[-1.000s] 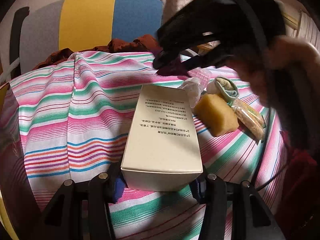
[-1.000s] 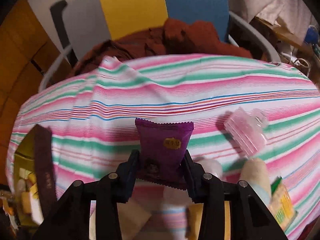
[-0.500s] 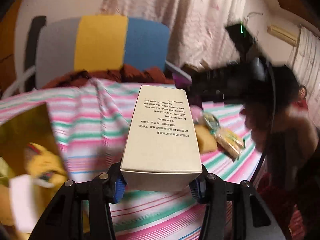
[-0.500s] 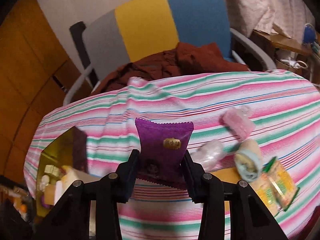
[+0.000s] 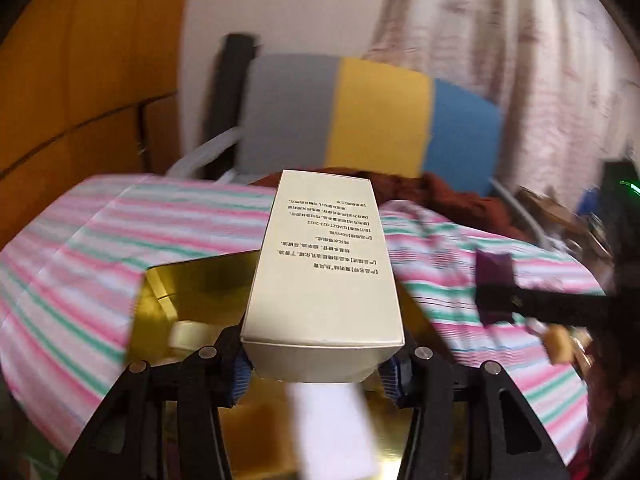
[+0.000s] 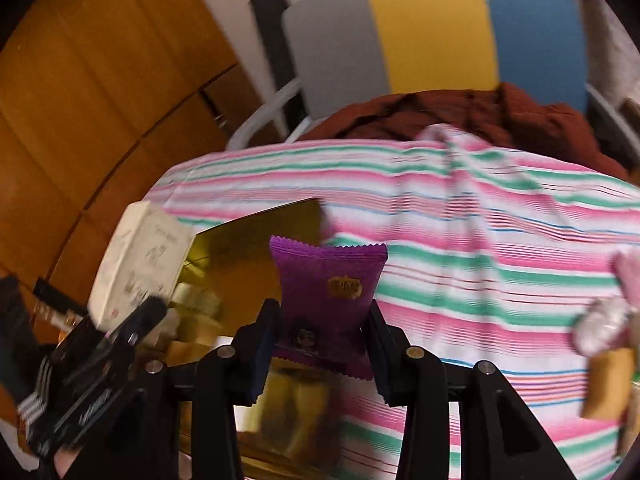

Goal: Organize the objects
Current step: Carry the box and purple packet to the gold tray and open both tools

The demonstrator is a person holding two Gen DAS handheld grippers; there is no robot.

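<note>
My left gripper (image 5: 320, 364) is shut on a cream carton (image 5: 324, 276) with printed text, held in the air above an open gold box (image 5: 192, 300) on the striped cloth. In the right wrist view that carton (image 6: 140, 264) hangs at the left over the gold box (image 6: 248, 248). My right gripper (image 6: 322, 344) is shut on a purple snack packet (image 6: 326, 300), just right of the gold box's edge. From the left wrist view the purple packet (image 5: 494, 280) and the right gripper (image 5: 496, 300) show at the right. Small wrapped items lie inside the box, blurred.
The striped tablecloth (image 6: 480, 240) covers the table. Loose items lie at the right: a clear wrapped piece (image 6: 600, 324), a tan block (image 6: 608, 384), a pink pack (image 6: 630, 276). A grey, yellow and blue chair (image 5: 372, 120) with a brown garment (image 6: 480, 116) stands behind. Wooden panels (image 6: 100, 100) stand at the left.
Both grippers have swung left toward the gold box. The carton was lifted off the cloth and now hangs over the box. The purple packet has come up beside the box.
</note>
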